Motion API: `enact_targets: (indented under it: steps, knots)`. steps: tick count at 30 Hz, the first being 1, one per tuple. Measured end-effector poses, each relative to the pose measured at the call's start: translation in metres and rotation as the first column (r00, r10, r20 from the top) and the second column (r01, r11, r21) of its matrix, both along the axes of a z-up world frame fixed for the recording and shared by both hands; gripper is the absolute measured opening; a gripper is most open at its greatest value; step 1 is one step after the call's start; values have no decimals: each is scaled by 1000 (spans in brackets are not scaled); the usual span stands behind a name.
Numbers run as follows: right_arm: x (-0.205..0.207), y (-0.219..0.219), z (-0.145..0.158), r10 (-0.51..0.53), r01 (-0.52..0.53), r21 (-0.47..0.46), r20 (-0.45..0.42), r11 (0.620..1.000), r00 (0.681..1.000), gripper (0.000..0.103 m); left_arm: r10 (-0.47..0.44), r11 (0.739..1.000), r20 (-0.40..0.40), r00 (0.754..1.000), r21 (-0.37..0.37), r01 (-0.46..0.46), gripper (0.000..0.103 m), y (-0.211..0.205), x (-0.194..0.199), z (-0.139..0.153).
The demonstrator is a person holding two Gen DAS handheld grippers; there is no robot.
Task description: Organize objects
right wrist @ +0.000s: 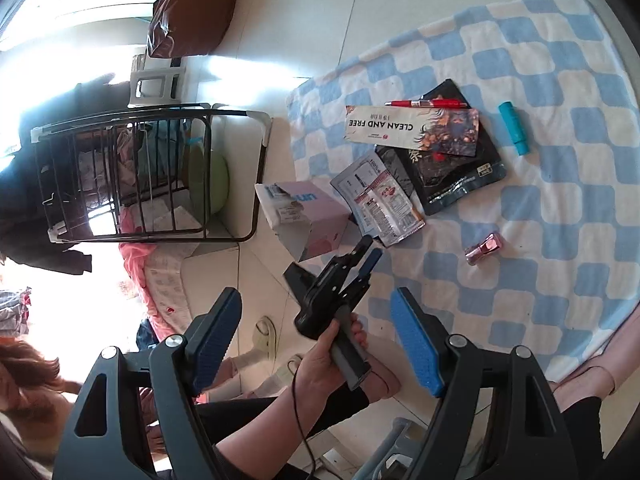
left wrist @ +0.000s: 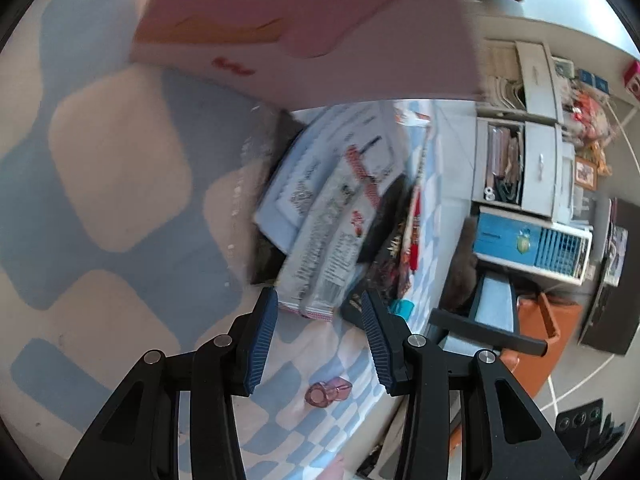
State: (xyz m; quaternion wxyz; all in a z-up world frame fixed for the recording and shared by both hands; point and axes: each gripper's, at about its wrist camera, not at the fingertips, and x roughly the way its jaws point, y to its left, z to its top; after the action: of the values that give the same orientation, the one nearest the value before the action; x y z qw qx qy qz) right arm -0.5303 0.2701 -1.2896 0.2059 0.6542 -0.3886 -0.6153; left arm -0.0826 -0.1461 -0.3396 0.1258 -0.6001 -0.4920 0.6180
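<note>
Blue-and-cream checked cloth (right wrist: 560,92) covers the work surface, with tiled floor and a black wire rack (right wrist: 148,176) beyond its edge.

Left gripper (left wrist: 318,344): jaws parted, nothing between the pads; it hangs just short of the packet pile, near the open end of the pink box (right wrist: 316,216). Right gripper (right wrist: 316,344): jaws spread wide, nothing held, raised well above the cloth. Only the person's hand (right wrist: 324,364) on the left tool's handle is seen between its fingers.

Outward from the left gripper: two white sachets (right wrist: 380,204) overlap at the cloth's edge, touching the box. A black foil pouch (right wrist: 456,176) lies next, with a printed card (right wrist: 412,130) across its top and a red pen (right wrist: 428,103) along the card's far edge. A teal tube (right wrist: 514,129) and a small pink bottle (right wrist: 484,249) lie apart on bare cloth.

Judged progress: early. No item can be seen inside the box; all seven loose pieces appear still to be sorted. The sachets look like the likely first pick.
</note>
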Motion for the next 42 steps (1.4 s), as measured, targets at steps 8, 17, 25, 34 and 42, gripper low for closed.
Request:
enact_targets:
  steps: [8, 17, 25, 34, 42]
  knots:
    - [5, 4, -13, -11, 13, -25, 47, 1000, 999, 78, 42, 996, 6, 999, 84, -42, 41, 6, 5, -18]
    - [5, 0, -12, -1, 3, -38, 50, 999, 999, 78, 116, 981, -18, 993, 159, -112, 41, 12, -2, -59]
    - [8, 7, -21, -25, 26, -24, 77, 999, 997, 78, -19, 998, -29, 999, 60, 20, 33, 49, -28, -45]
    - [12, 8, -25, -25, 27, -22, 93, 999, 995, 78, 50, 987, 43, 998, 149, -56, 1, 65, -41, -62]
    - [12, 8, -32, -42, 48, -55, 104, 997, 994, 78, 108, 943, 4, 994, 318, -104, 0, 59, -31, -66]
